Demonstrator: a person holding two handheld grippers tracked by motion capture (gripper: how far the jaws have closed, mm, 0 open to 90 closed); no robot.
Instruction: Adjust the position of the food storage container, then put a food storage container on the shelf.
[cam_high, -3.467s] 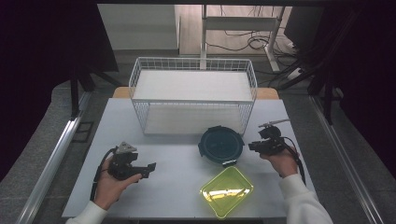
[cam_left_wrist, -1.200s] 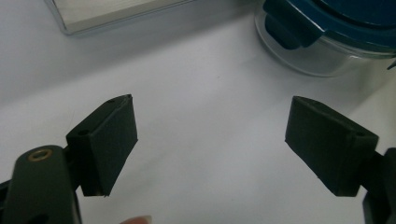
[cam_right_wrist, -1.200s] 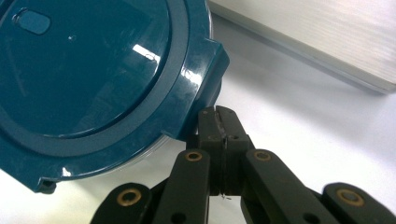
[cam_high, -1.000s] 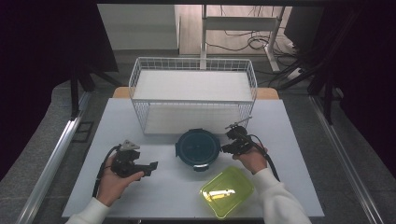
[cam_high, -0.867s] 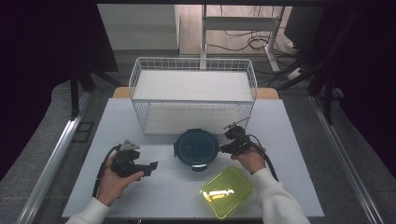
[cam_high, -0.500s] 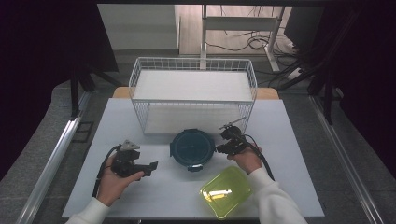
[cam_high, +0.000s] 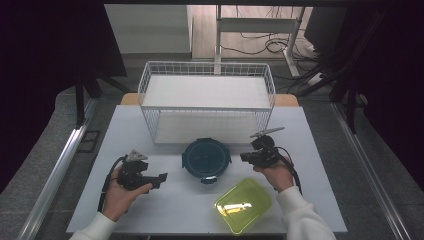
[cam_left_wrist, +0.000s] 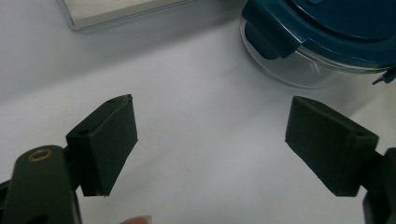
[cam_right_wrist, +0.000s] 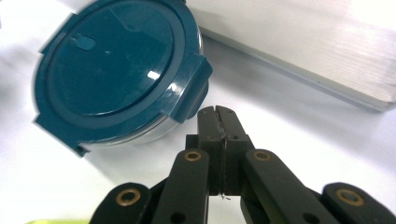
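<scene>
A round clear container with a dark teal clip lid (cam_high: 206, 157) stands mid-table, just in front of the wire basket. My right gripper (cam_high: 243, 157) is to its right, jaws shut with nothing between them. In the right gripper view the shut tips (cam_right_wrist: 217, 114) point at the lid (cam_right_wrist: 116, 70), a short way off one of its latch tabs. My left gripper (cam_high: 161, 178) rests at the left of the table, held in a hand. Its jaws stand wide open on bare table (cam_left_wrist: 210, 140), and the container (cam_left_wrist: 327, 42) is beyond its far pad.
A white wire basket (cam_high: 145, 85) with a pale board in it stands at the back of the white table (cam_high: 150, 135). A yellow-green translucent tray (cam_high: 244, 205) lies near the front edge, below the right hand. Dark floor and cables surround the table.
The container slid left across the table ahead of the shut right gripper. In the last half second that gripper drew back to the right, off the container. The left gripper kept still.
</scene>
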